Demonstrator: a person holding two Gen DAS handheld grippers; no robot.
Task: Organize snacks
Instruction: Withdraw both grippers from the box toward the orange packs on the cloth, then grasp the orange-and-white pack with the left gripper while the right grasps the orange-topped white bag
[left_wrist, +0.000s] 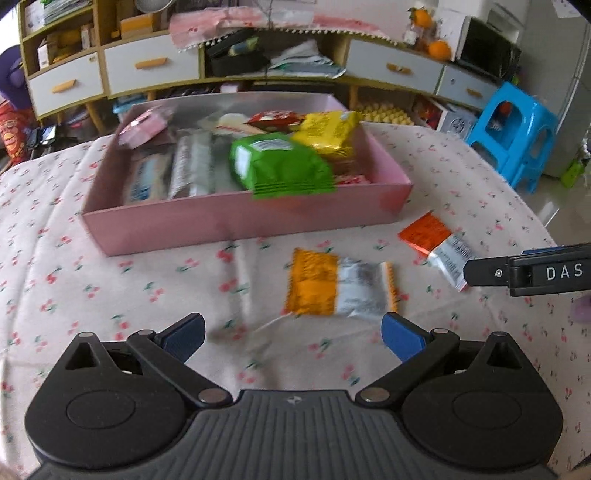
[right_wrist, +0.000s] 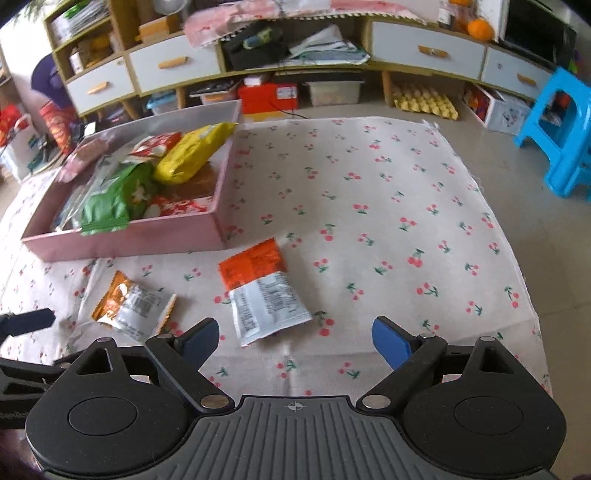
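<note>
A pink box (left_wrist: 236, 221) (right_wrist: 125, 240) on the cherry-print cloth holds several snack packs, with a green bag (left_wrist: 280, 166) (right_wrist: 114, 199) and a yellow bag (left_wrist: 332, 133) (right_wrist: 192, 153) on top. Two packs lie on the cloth in front of it: an orange-and-silver one (left_wrist: 340, 284) (right_wrist: 129, 306) and a red-and-silver one (left_wrist: 437, 242) (right_wrist: 262, 291). My left gripper (left_wrist: 291, 338) is open and empty, just short of the orange pack. My right gripper (right_wrist: 295, 341) is open and empty, just short of the red pack; it shows at the right edge of the left wrist view (left_wrist: 528, 271).
A low cabinet (left_wrist: 147, 70) with white drawers and cluttered shelves stands behind the table. A blue plastic stool (left_wrist: 517, 136) (right_wrist: 561, 133) stands at the right. Boxes and a yellow egg tray (right_wrist: 424, 101) sit on the floor. The cloth's right edge (right_wrist: 517, 266) drops off.
</note>
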